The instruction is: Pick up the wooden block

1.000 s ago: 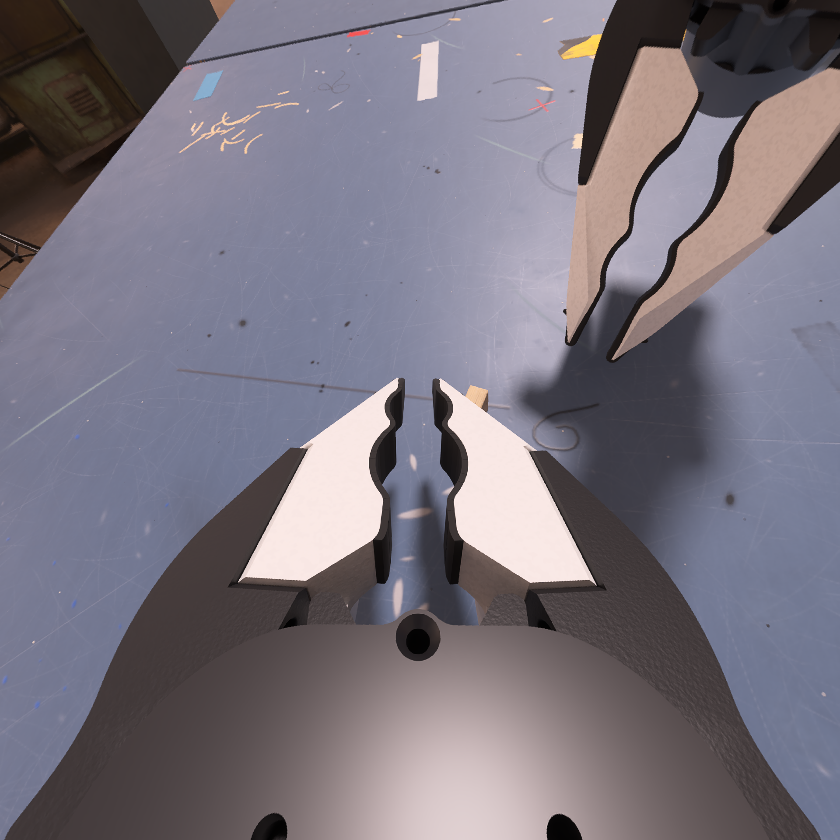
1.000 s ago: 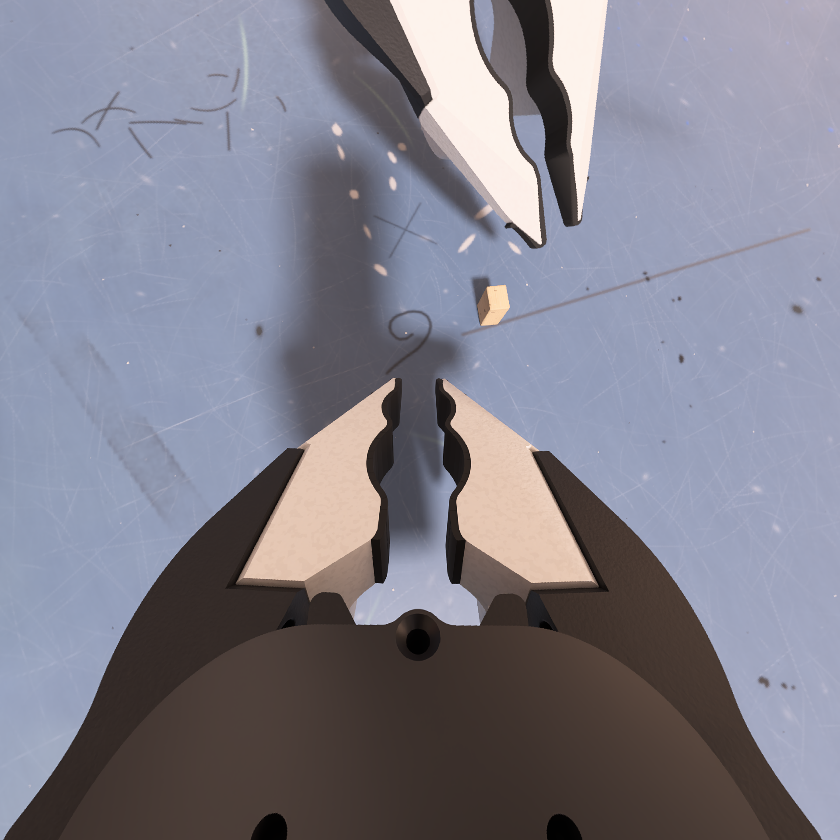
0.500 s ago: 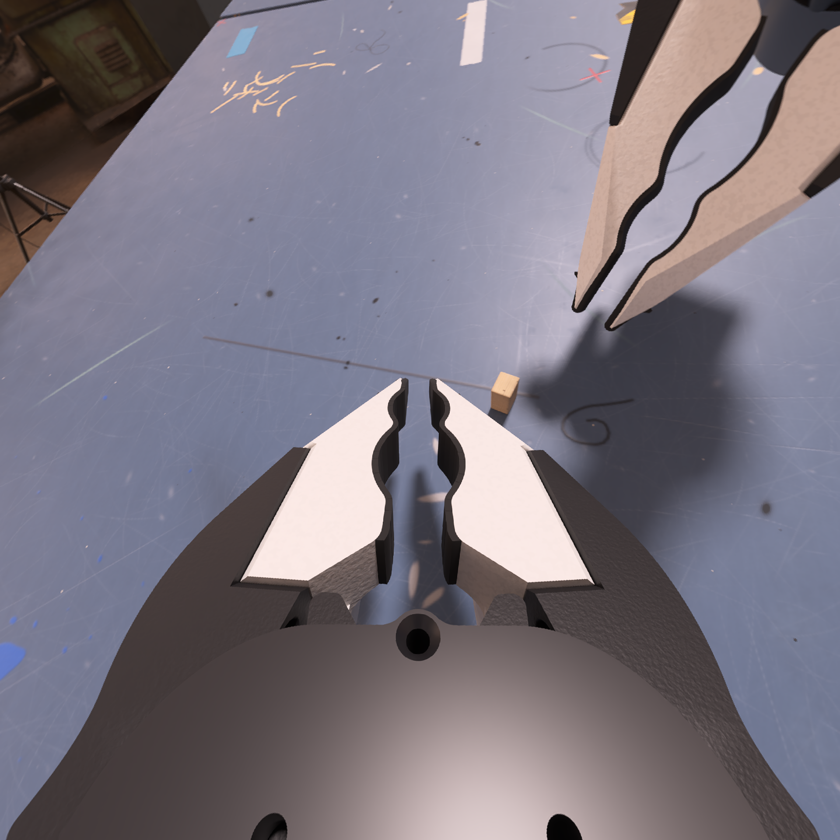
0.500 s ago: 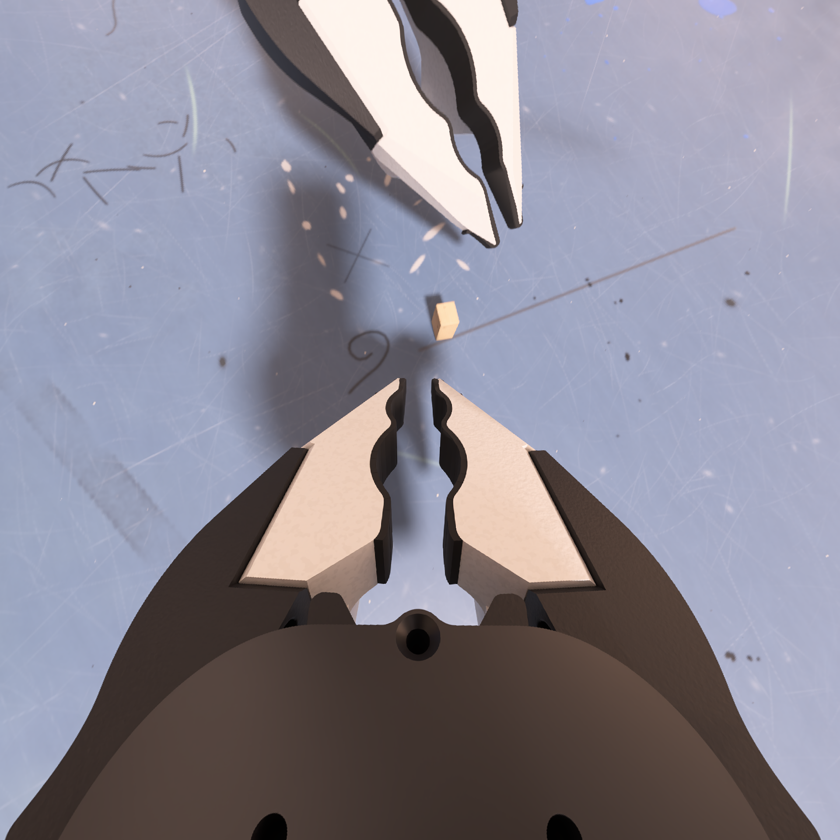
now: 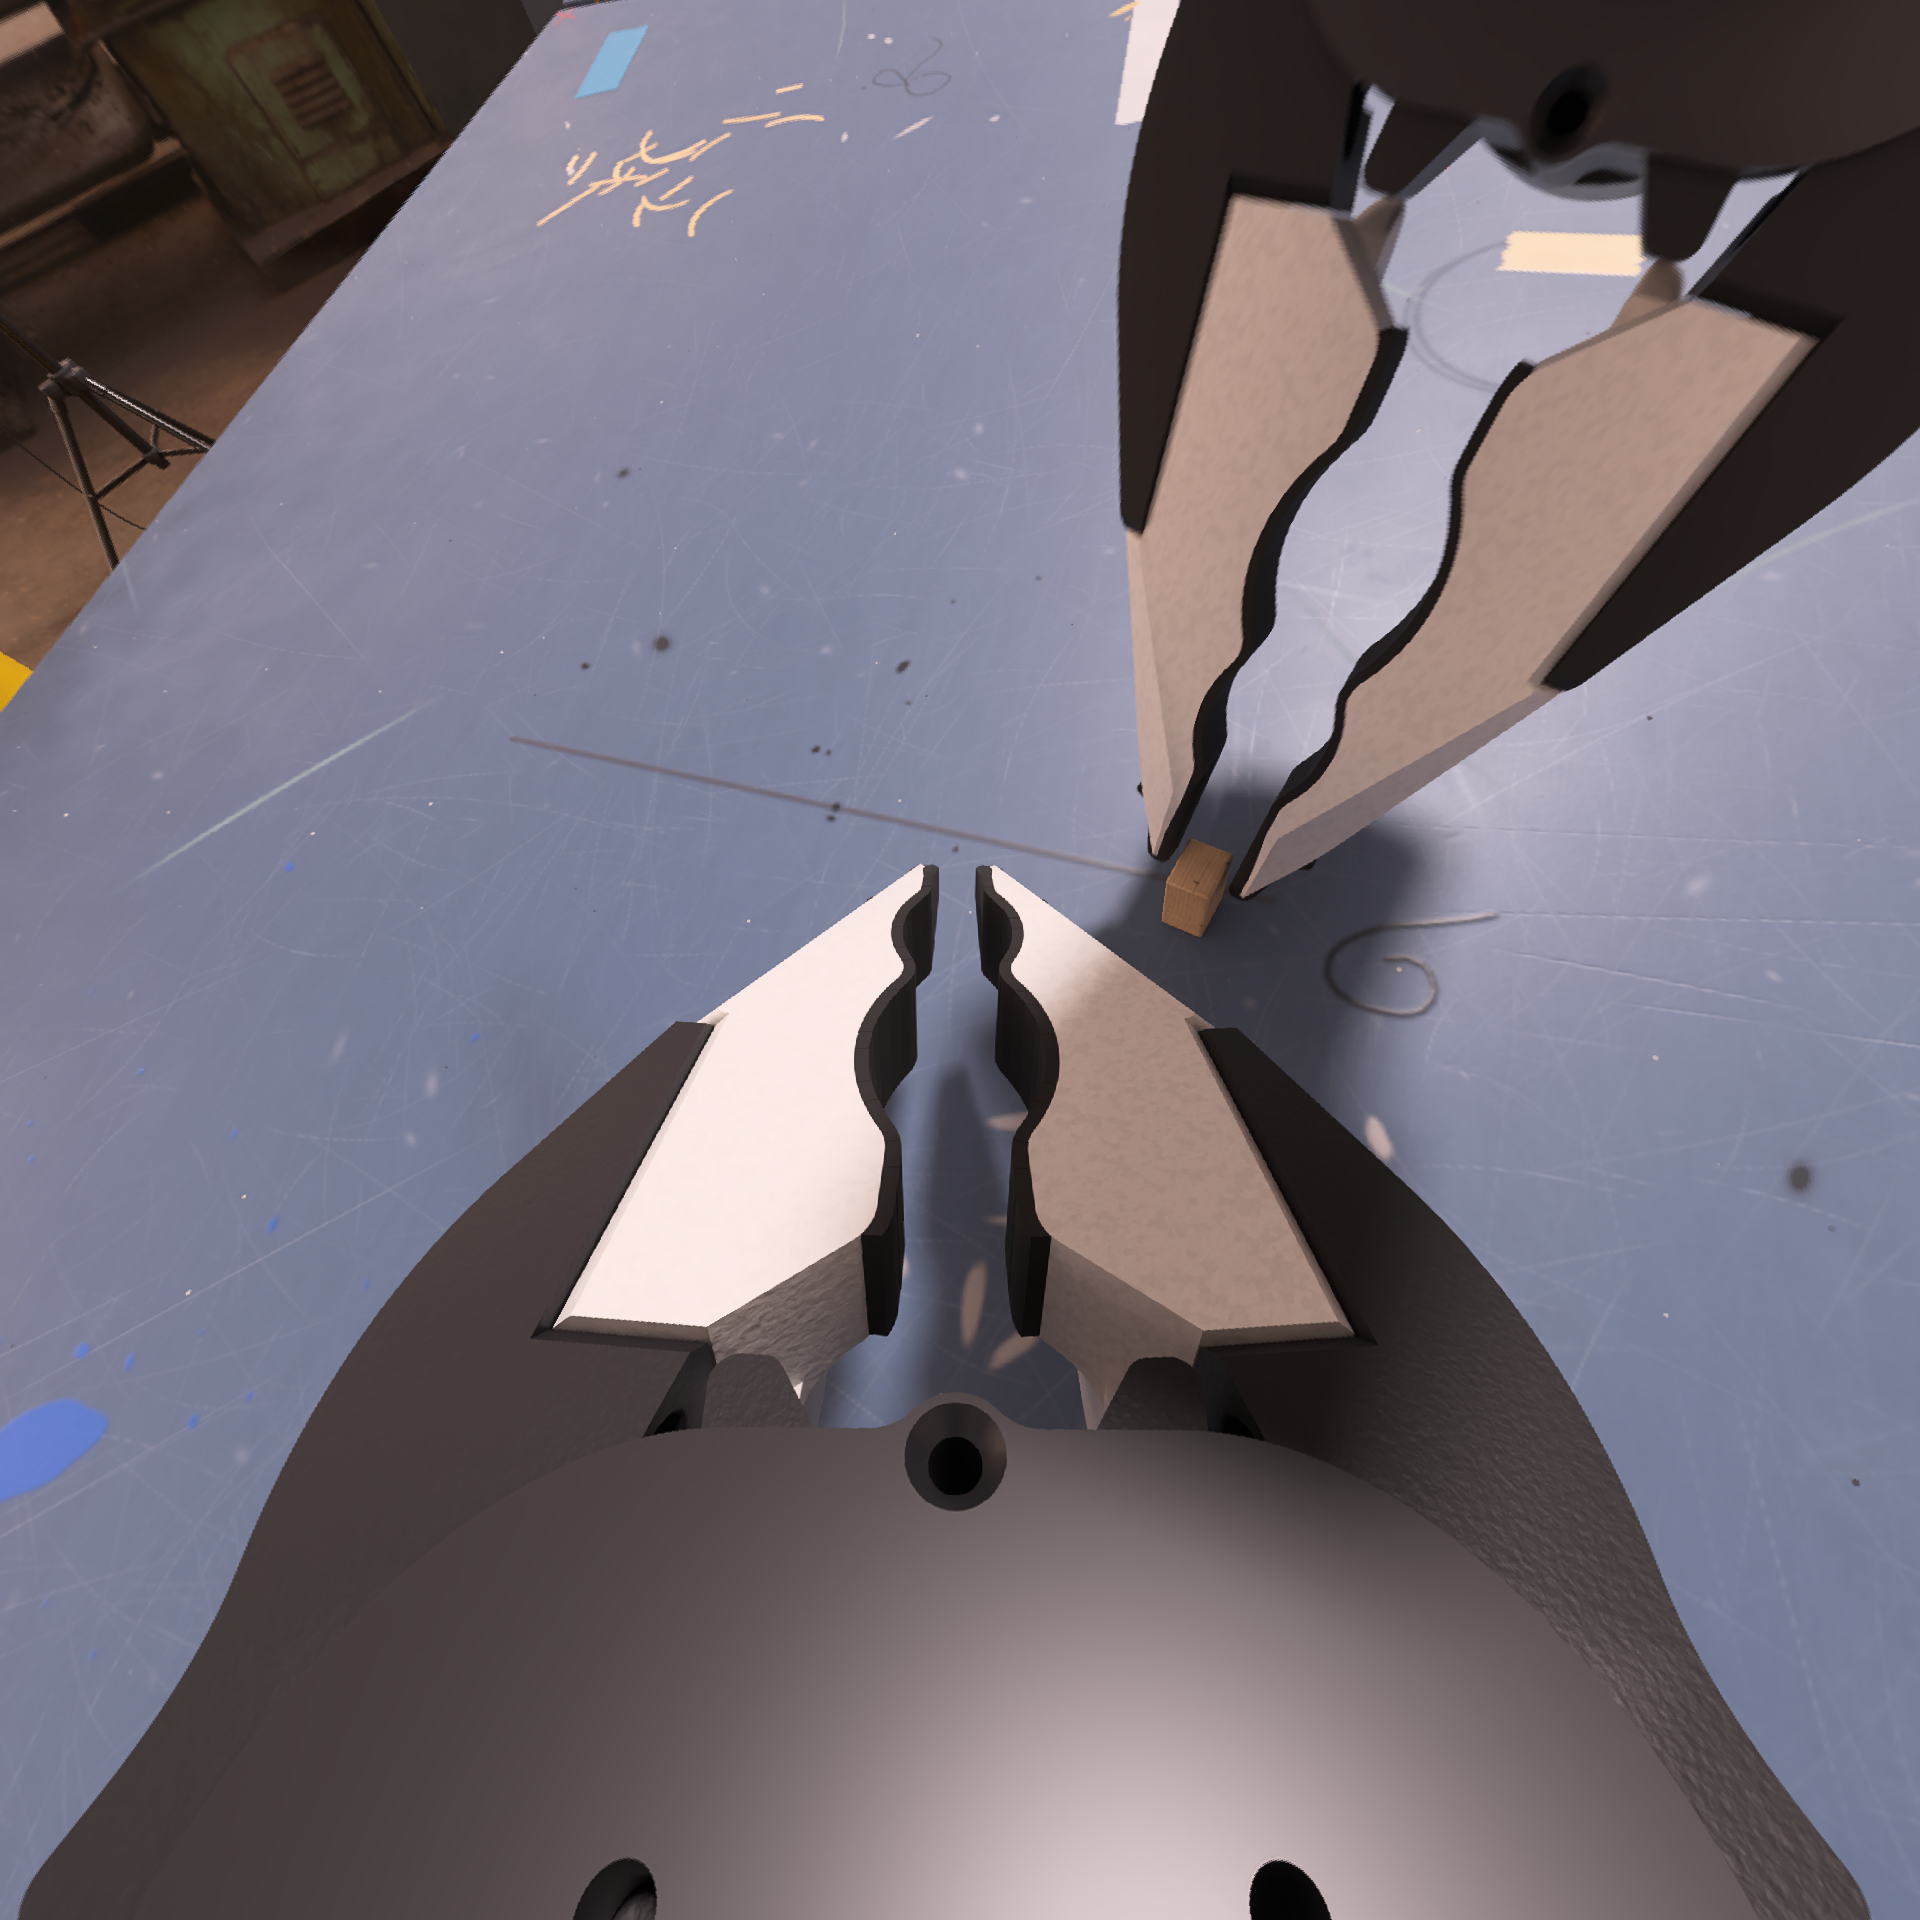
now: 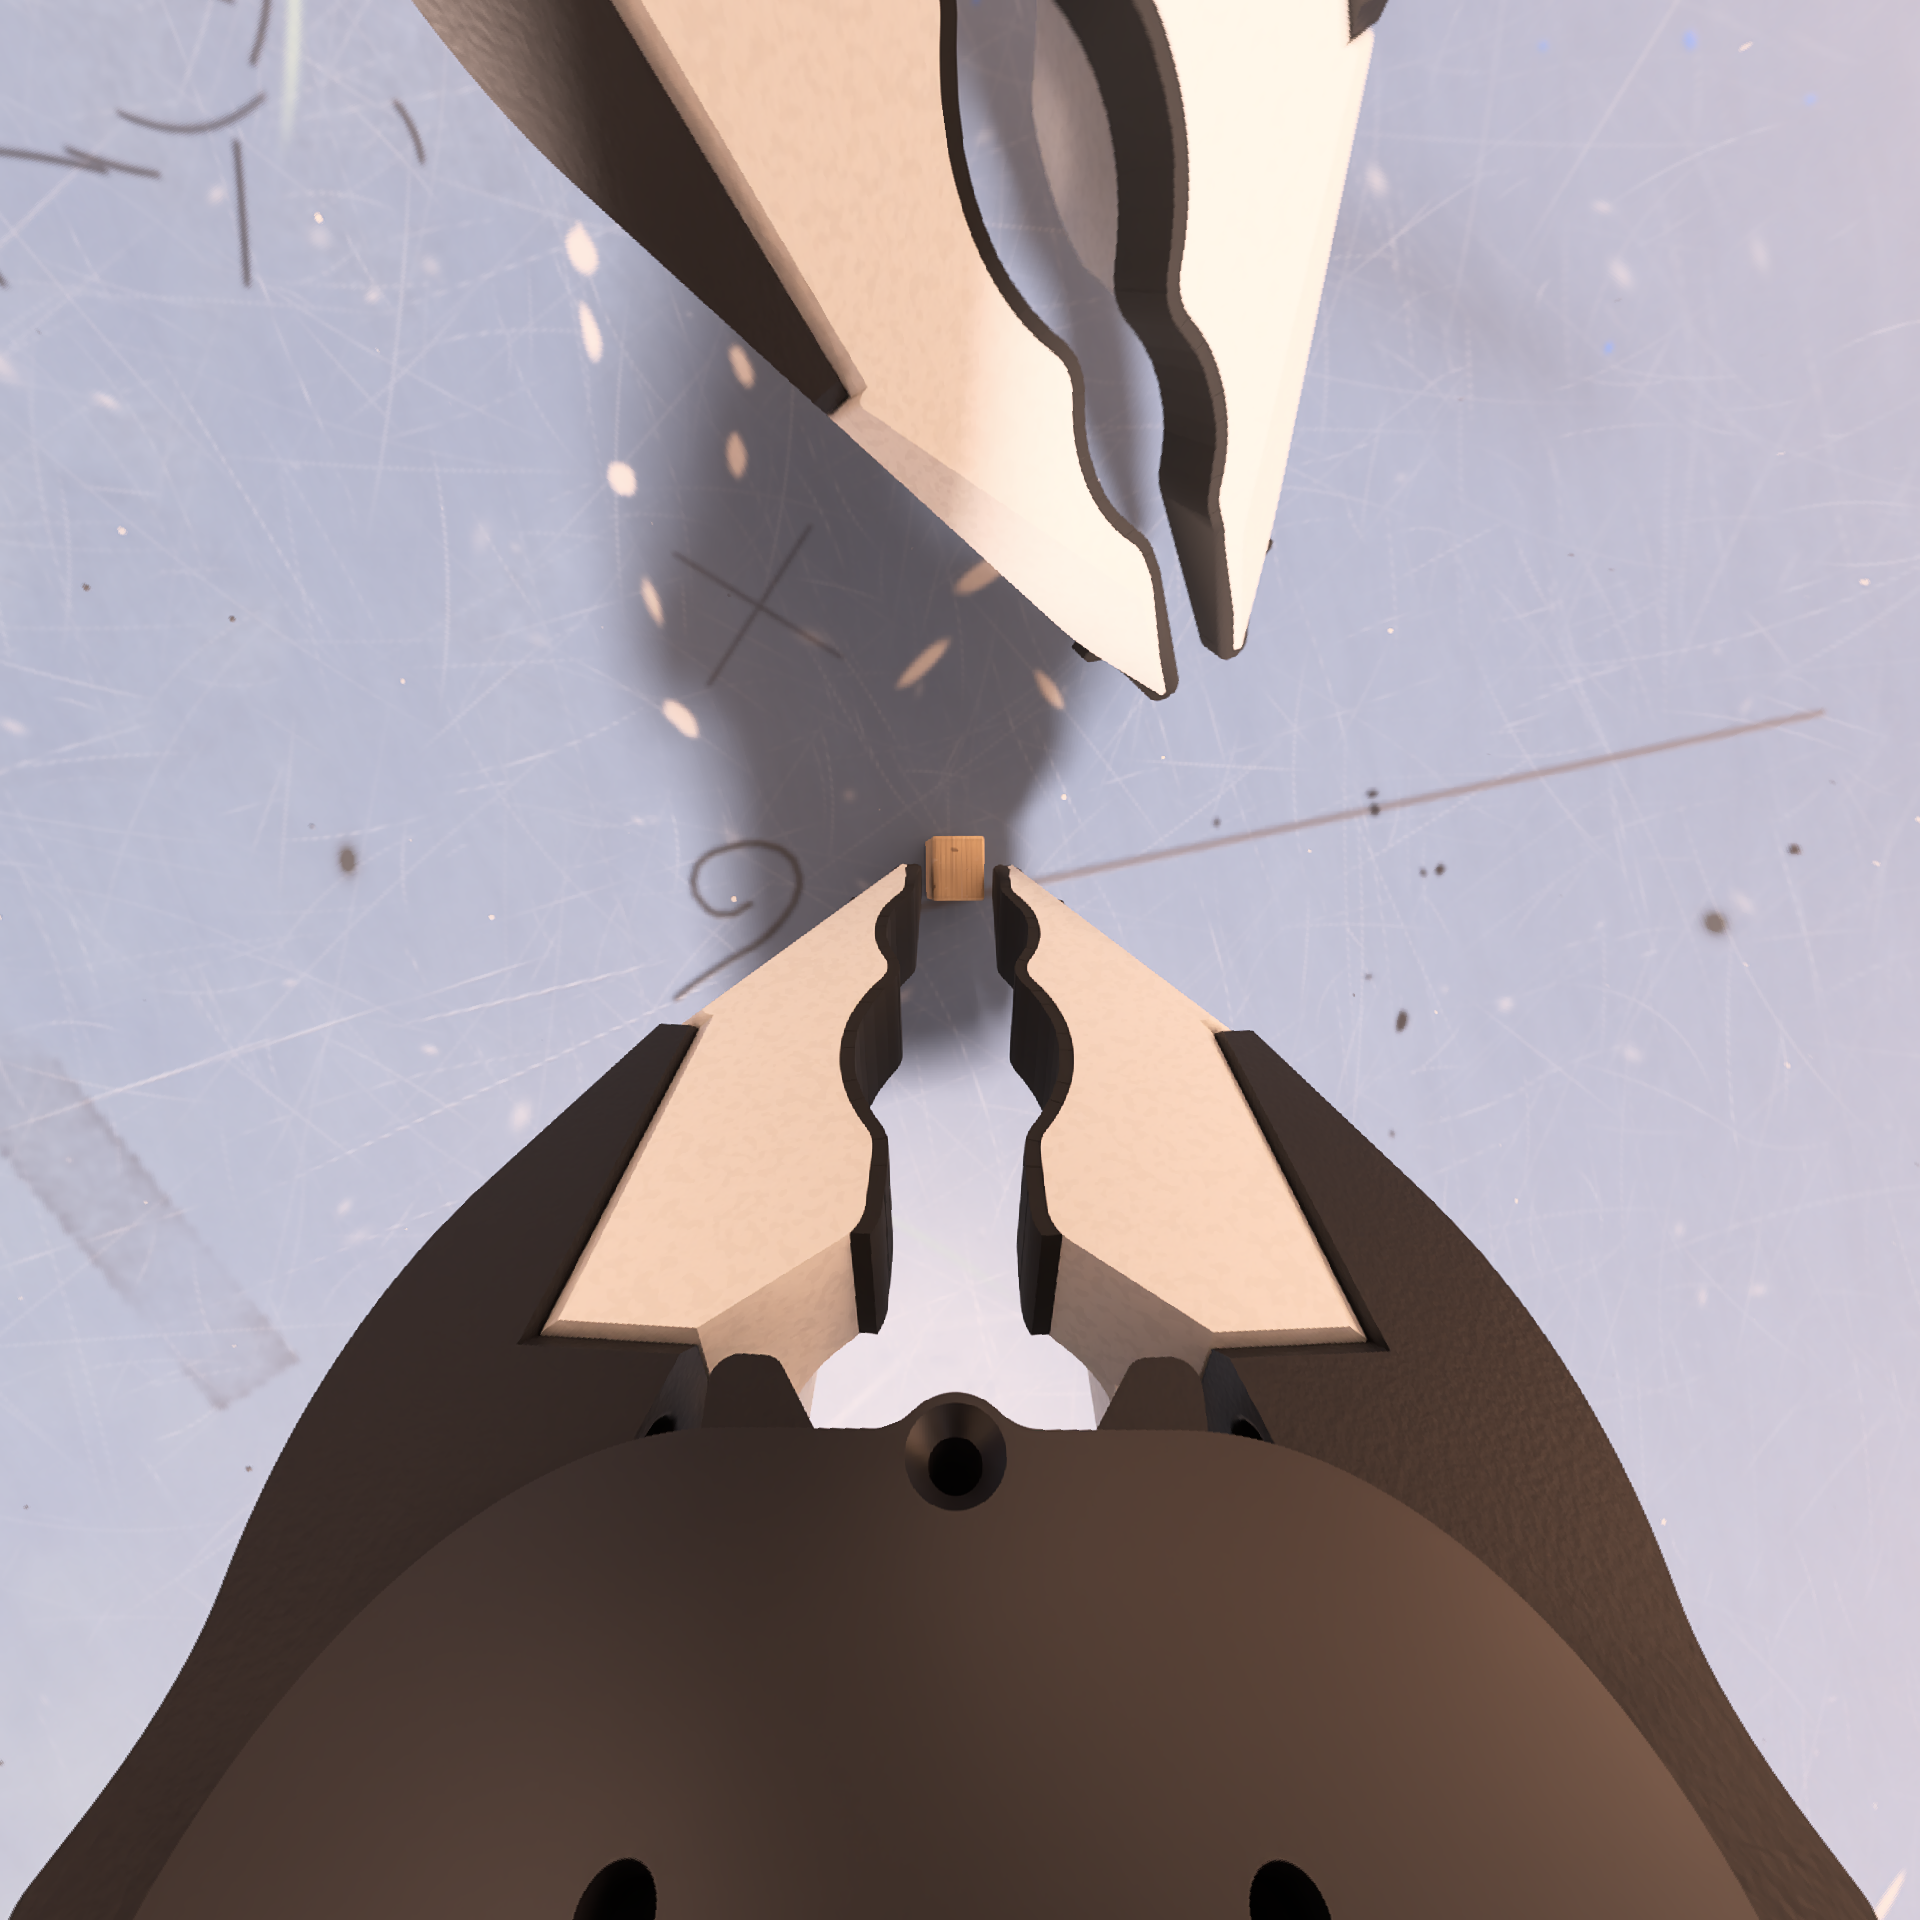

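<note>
Left wrist view, from left to right. A tripod [image 5: 99, 447] and a greenish cabinet [image 5: 281, 114] stand off the far left edge of the blue-grey table [image 5: 436, 644], whose top carries a blue tape patch [image 5: 611, 60], yellow chalk strokes [image 5: 665, 177], dark specks and a thin straight scratch [image 5: 831, 805]. At centre, the left gripper [image 5: 954, 881] points forward above the table; its jaws stand a narrow gap apart with nothing between them. To its right, the wooden block [image 5: 1195, 888] sits on the table at the end of the scratch, in shadow. The right gripper [image 5: 1205, 871] descends from the upper right, its tips set at either side of the block's far end; the jaws are apart, and whether either tip touches the wood cannot be told. A dark spiral mark [image 5: 1387, 971] lies just right of the block.

Right wrist view, from left to right. A grey smear [image 6: 135, 1216] and dark strokes mark the table [image 6: 312, 727] at left; the spiral mark [image 6: 743, 894] lies near centre. The right gripper [image 6: 956, 881] has its jaws apart, and the wooden block [image 6: 956, 868] stands on the table just at the gap between the tips, unclamped. The left gripper [image 6: 1195, 665] hangs beyond it, tips near together, clear of the block.
</note>
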Action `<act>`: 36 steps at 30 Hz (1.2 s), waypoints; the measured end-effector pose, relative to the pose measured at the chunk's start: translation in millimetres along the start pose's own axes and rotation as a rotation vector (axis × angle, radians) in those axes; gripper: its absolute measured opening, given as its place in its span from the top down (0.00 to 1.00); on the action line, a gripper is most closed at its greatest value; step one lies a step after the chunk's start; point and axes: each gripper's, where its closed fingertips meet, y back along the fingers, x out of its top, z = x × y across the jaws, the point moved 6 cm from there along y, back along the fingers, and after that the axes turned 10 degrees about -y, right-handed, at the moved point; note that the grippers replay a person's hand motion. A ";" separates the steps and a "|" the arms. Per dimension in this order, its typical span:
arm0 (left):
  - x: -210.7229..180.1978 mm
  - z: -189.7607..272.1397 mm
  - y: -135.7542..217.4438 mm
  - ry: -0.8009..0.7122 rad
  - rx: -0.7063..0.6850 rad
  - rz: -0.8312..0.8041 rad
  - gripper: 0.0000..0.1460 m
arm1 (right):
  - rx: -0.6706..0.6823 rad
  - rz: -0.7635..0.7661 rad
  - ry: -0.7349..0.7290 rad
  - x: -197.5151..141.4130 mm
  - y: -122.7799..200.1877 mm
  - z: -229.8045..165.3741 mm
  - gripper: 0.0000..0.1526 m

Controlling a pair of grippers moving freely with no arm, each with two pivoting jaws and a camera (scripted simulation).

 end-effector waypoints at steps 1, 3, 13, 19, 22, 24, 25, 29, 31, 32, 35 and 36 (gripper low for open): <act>0.1 -0.3 0.3 0.000 0.001 0.001 0.95 | 0.010 -0.013 0.006 0.3 -2.4 0.9 0.92; 0.4 -1.0 1.2 0.002 0.004 0.006 0.95 | 0.023 -0.020 0.022 1.1 -3.8 2.5 0.94; 41.9 6.9 30.8 -0.093 0.062 0.354 0.94 | 0.395 0.594 -0.415 -6.2 72.2 35.3 0.94; 71.0 27.2 40.4 -0.227 0.146 0.460 0.92 | 0.727 0.795 -0.674 -13.4 91.7 27.7 0.94; 78.3 32.7 41.8 -0.258 0.189 0.474 0.92 | 0.844 0.849 -0.749 -10.2 92.5 20.4 0.94; 79.6 34.6 44.8 -0.270 0.219 0.478 0.91 | 0.894 0.865 -0.770 -7.8 92.4 16.9 0.94; 79.7 35.3 46.5 -0.274 0.223 0.485 0.91 | 0.905 0.868 -0.771 -6.2 92.5 15.2 0.94; 79.7 35.2 50.3 -0.264 0.201 0.515 0.92 | 0.938 0.874 -0.753 -2.5 92.8 12.9 0.94; 79.3 35.5 50.3 -0.265 0.190 0.521 0.92 | 0.948 0.869 -0.746 -2.8 92.3 12.4 0.94; 79.2 35.8 50.1 -0.266 0.186 0.522 0.92 | 0.951 0.868 -0.744 -3.2 92.0 12.2 0.94; 78.8 36.2 48.7 -0.270 0.184 0.518 0.92 | 0.950 0.869 -0.745 -5.0 91.0 12.8 0.94; 78.7 36.2 48.2 -0.271 0.184 0.516 0.92 | 0.947 0.871 -0.746 -5.6 90.7 13.1 0.94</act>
